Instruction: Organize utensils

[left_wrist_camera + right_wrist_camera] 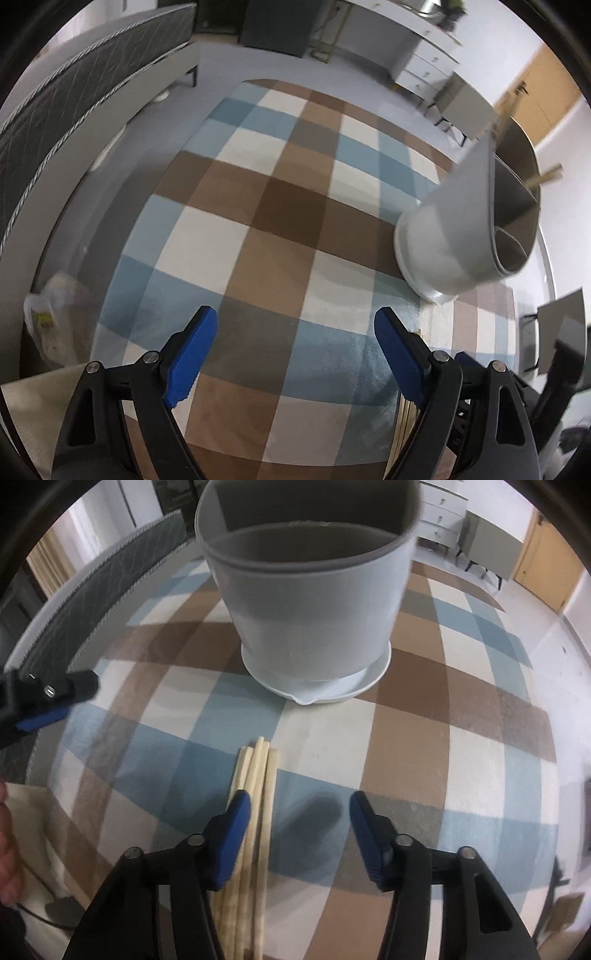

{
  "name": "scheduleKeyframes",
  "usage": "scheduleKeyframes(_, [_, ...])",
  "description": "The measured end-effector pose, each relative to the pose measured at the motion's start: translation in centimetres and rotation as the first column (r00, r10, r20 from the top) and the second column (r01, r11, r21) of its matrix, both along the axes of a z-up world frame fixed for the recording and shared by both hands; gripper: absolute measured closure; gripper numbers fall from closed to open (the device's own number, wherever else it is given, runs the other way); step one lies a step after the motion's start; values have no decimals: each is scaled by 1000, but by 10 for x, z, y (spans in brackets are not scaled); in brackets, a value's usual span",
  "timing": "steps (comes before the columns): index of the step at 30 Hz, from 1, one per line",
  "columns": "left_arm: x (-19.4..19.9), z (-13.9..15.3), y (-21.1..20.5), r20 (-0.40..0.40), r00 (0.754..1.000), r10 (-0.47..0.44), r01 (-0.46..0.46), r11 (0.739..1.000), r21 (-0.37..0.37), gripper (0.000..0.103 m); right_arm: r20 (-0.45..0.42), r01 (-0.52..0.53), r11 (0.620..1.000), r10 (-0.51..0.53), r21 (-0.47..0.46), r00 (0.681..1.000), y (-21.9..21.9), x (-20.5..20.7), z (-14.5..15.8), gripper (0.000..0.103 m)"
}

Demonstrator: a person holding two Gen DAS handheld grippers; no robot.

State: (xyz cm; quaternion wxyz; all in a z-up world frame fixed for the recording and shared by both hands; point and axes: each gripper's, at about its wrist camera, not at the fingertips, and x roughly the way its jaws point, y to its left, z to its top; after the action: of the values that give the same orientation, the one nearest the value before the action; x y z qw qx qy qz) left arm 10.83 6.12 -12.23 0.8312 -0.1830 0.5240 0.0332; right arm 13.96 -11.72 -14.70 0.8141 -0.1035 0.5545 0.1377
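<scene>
A pale grey utensil holder [310,609] stands on a white saucer [369,683] on the checked tablecloth [443,738]. In the left wrist view the holder [461,221] is at the right, with a wooden stick [546,177] poking out of it. A bundle of pale wooden chopsticks [260,771] lies flat on the cloth in front of the holder. My right gripper [301,808] hangs over them, jaws apart. The chopsticks run just inside its left pad, and the right pad is well clear of them. My left gripper [295,325] is open over bare cloth, empty.
A grey quilted bed [74,110] runs along the left. White drawers [443,520] and a wooden door [546,557] are at the back right. A plastic bag [48,321] lies on the floor. A person's hand [7,849] shows at the left edge.
</scene>
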Motion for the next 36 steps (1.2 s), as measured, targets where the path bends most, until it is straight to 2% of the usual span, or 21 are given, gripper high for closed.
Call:
scheduleKeyframes(2, [-1, 0, 2, -1, 1000, 13, -13, 1000, 3, 19, -5, -8, 1000, 8, -27, 1000, 1, 2, -2, 61])
scheduleKeyframes(10, [2, -4, 4, -26, 1000, 14, -15, 1000, -17, 19, -10, -37, 998, 37, -57, 999, 6, 6, -1, 63])
scheduleKeyframes(13, [2, -4, 6, -31, 999, 15, -16, 999, -33, 19, -18, -59, 994, 58, -89, 998, 12, 10, -4, 67])
scheduleKeyframes(21, [4, -10, 9, -62, 998, 24, -26, 999, -30, 19, -8, -55, 996, 54, -71, 998, 19, 21, -6, 71])
scheduleKeyframes(24, [4, -11, 9, -69, 997, 21, -23, 999, -24, 19, -11, -67, 997, 66, -43, 998, 21, 24, -5, 84])
scheduleKeyframes(26, [4, -12, 8, -72, 997, 12, -13, 1000, -23, 19, -6, -73, 997, 73, -33, 997, 24, 23, -4, 97])
scheduleKeyframes(30, [3, -10, 1, -66, 998, -24, 22, 999, -23, 19, -3, -37, 999, 37, 19, 999, 9, 18, -1, 98])
scheduleKeyframes(36, [-3, -13, -20, -51, 994, -96, 97, 995, 23, 19, 65, 34, 982, -46, 184, 997, -33, 3, 36, 98])
